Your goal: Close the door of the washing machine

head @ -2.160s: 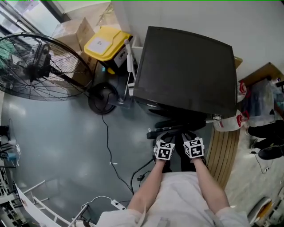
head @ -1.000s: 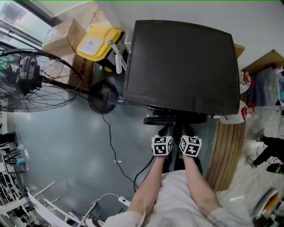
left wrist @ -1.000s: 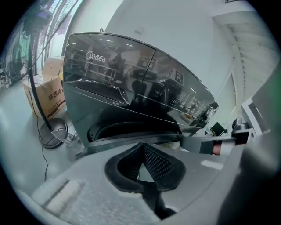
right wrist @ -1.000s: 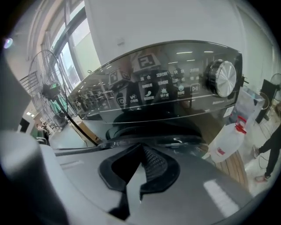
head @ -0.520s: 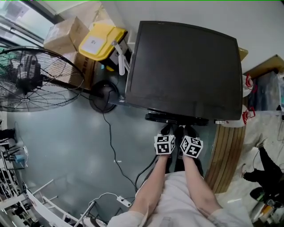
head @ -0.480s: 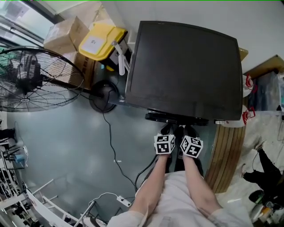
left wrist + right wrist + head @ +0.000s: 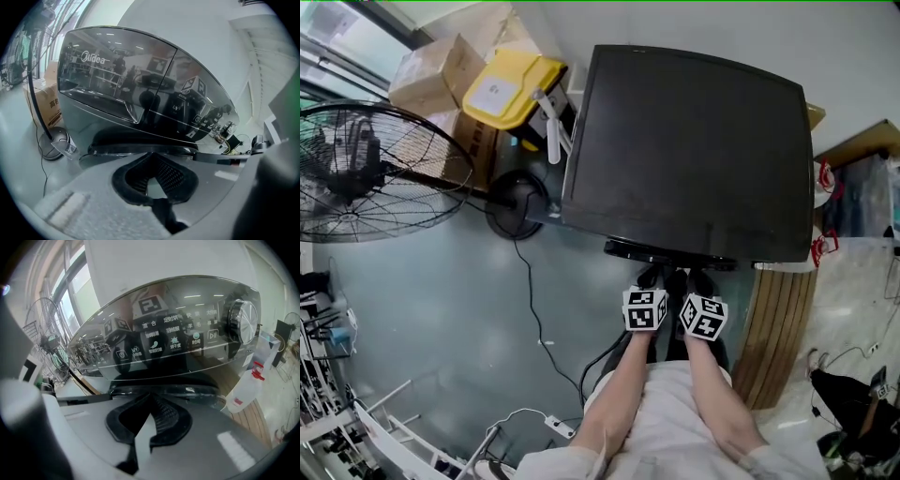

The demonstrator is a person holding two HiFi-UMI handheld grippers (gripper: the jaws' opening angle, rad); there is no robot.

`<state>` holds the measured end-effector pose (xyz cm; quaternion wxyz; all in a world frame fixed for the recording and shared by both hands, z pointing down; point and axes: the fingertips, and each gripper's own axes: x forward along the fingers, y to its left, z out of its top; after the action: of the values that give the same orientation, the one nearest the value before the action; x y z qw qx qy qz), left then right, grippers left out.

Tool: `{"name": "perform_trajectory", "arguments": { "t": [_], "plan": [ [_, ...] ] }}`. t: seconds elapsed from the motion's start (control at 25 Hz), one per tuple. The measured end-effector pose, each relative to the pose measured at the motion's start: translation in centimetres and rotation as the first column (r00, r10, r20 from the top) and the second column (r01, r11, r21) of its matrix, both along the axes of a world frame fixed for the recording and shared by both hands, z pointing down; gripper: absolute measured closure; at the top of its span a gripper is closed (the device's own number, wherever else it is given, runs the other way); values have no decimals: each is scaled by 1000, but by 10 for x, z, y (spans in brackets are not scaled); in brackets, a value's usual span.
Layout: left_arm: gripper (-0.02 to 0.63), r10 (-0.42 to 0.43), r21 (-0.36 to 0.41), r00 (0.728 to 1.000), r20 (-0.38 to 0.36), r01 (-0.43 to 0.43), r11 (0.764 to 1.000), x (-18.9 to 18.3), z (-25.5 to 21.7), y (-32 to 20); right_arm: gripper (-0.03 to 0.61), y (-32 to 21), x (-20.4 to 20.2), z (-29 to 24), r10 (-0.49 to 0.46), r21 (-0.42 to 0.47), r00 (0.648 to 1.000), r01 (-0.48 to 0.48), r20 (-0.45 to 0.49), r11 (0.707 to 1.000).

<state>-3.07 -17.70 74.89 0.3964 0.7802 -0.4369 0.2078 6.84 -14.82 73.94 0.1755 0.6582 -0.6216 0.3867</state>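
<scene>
Left gripper [image 7: 650, 277] and right gripper [image 7: 697, 279] side by side.
Both angle downward beyond the bare forearms [image 7: 623, 394], fingers [image 7: 136, 178] pressed together on each.

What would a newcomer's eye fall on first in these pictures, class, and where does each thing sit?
The big dark washing machine fills the middle of the head view. Just below its front edge, the left gripper and right gripper sit side by side, both shut. A large black fan stands at far left.

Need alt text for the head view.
From above: a person's left claw and right claw, both shut, side by side at the door of a dark washing machine. A fan and yellow bin stand to its left.
</scene>
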Motion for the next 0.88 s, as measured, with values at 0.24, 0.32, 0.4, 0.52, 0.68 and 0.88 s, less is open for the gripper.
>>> {"name": "perform_trajectory", "arguments": {
  "t": [0.24, 0.32, 0.4, 0.52, 0.68, 0.88],
  "plan": [
    [607, 31, -1, 1000, 5, -31, 1000, 2, -1, -6, 574, -4, 2, 0, 5, -2, 1000, -5, -22, 1000],
    [607, 27, -5, 1000, 12, -27, 1000, 2, -1, -7, 574, -4, 2, 0, 2, -5, 1000, -2, -29, 1000],
    [606, 27, -6, 999, 25, -27, 1000, 4, -2, -10, 574, -6, 3, -1, -14, -8, 999, 14, -41, 1000],
    [606, 32, 5, 999, 23, -32, 999, 5, -1, -14, 574, -10, 3, 0, -25, -19, 999, 24, -34, 1000],
    [606, 52, 16, 999, 9, -52, 999, 4, 1, -9, 574, -7, 1, 2, -62, -40, 997, 60, -48, 997],
    [609, 36, 31, 999, -1, -36, 999, -6, -7, -8, 575, -3, -4, -13, -131, -6, 988, 131, -80, 991]
  ]
}}
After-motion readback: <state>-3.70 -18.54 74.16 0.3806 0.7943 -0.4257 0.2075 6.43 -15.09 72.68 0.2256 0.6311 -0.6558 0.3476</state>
